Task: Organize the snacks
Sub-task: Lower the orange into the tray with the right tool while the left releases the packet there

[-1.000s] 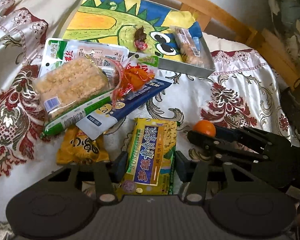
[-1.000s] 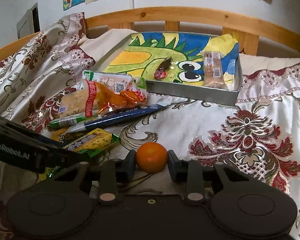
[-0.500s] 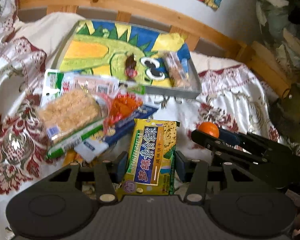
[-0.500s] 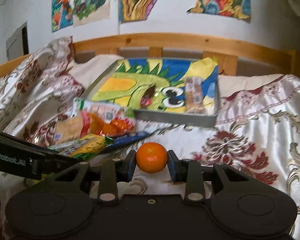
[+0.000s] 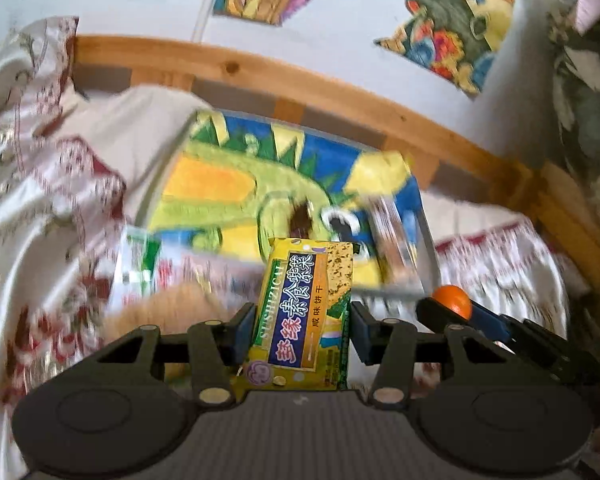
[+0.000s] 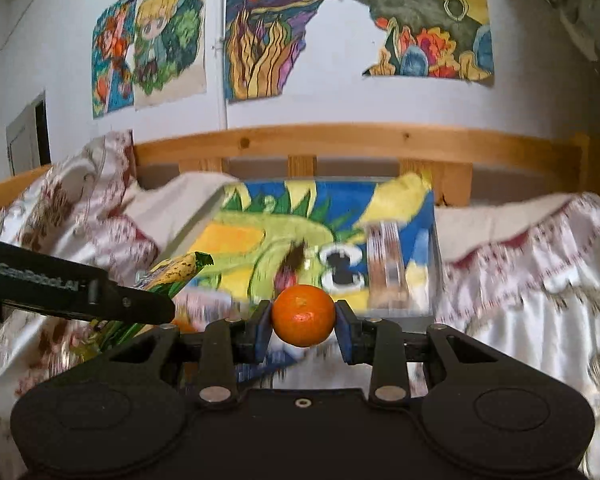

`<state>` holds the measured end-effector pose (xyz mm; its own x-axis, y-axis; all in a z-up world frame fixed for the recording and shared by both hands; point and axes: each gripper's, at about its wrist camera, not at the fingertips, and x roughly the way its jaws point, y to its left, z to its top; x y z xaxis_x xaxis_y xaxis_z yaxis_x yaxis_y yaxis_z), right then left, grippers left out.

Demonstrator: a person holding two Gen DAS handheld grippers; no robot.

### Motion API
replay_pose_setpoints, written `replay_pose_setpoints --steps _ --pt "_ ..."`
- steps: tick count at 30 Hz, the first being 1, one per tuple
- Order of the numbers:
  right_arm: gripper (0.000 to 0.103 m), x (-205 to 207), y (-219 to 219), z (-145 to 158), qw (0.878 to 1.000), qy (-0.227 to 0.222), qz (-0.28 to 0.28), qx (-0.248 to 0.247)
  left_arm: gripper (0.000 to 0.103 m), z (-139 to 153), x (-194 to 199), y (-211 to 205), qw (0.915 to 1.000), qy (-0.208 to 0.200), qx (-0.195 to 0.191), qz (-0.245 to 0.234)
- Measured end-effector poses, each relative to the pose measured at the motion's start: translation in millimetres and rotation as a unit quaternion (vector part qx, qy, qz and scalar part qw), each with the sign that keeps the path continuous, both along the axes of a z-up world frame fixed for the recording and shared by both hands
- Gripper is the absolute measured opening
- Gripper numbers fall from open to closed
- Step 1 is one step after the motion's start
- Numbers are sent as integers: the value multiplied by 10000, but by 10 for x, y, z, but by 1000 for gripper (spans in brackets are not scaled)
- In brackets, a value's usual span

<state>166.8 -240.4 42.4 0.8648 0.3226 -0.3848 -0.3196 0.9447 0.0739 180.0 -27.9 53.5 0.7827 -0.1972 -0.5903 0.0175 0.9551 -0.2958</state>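
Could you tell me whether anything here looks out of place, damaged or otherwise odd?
Nothing looks damaged or spilled. The tray sits tilted on the rumpled bedspread, and loose snack packets lie heaped beside it. The left gripper holds a yellow cracker packet; the right gripper holds a mandarin.

Yellow, blue-labelled snack packet (image 5: 304,312); orange mandarin (image 6: 303,315); green-dragon tray (image 6: 436,240) on yellow-blue; white bedspread (image 6: 520,320) with red florals
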Motion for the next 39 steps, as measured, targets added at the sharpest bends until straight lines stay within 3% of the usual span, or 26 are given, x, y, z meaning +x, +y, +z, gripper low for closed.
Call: replay_pose_setpoints --steps 6,9,16,21,33,39 --pt "35 405 33 109 9995 -230 -101 177 53 44 511 93 9992 -80 -203 341" --pt "35 571 49 73 9993 -283 -170 161 53 34 760 59 9993 -106 -70 351" --pt "35 888 40 -159 9991 -347 -219 -87 53 -100 1331 26 9988 12 154 462" --pt "35 1067 45 -404 9990 -320 -277 -170 53 -287 1658 -10 9982 159 77 576" --pt "36 1260 264 -565 9980 -124 -38 -612 54 -642 1950 -145 9950 486 608 632" --pt "36 1346 297 -675 9976 104 -70 -685 54 -672 1929 -228 9930 414 952 571"
